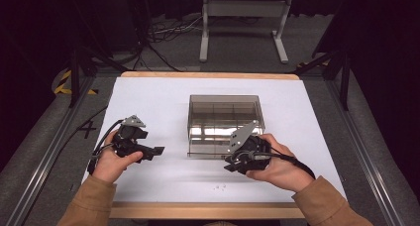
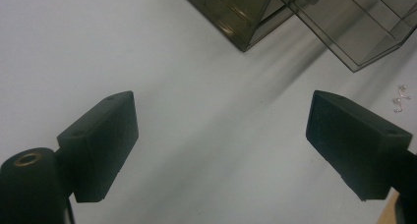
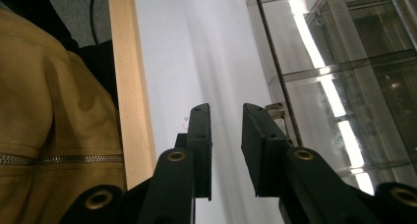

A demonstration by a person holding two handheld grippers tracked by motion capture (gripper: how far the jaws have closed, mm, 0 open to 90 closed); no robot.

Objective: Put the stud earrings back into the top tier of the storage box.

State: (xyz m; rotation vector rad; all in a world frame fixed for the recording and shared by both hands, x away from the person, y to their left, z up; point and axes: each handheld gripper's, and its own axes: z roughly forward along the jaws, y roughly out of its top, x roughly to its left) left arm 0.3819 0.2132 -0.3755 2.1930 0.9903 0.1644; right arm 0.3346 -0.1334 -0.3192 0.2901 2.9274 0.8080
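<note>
A smoky clear plastic compartment box (image 1: 225, 121) stands in the middle of the white table (image 1: 148, 102). My left gripper (image 1: 151, 153) rests low over the table left of the box. Its jaws stand wide open (image 2: 221, 118) over bare table, and the box's corner (image 2: 246, 22) lies ahead of them. My right gripper (image 1: 232, 163) sits at the box's front edge, pointing left along it. Its jaws (image 3: 226, 111) stand a narrow gap apart with bare table showing between them. A small clasp (image 3: 275, 111) on the box's wall (image 3: 344, 86) lies just past the right fingertip.
Several tiny metal bits (image 1: 220, 187) lie near the table's front wooden edge (image 1: 198, 210), also seen as small metal bits (image 2: 401, 98) from the left gripper. A tan sleeve (image 3: 54, 111) and the wooden edge (image 3: 128, 86) lie beside the right gripper's jaws.
</note>
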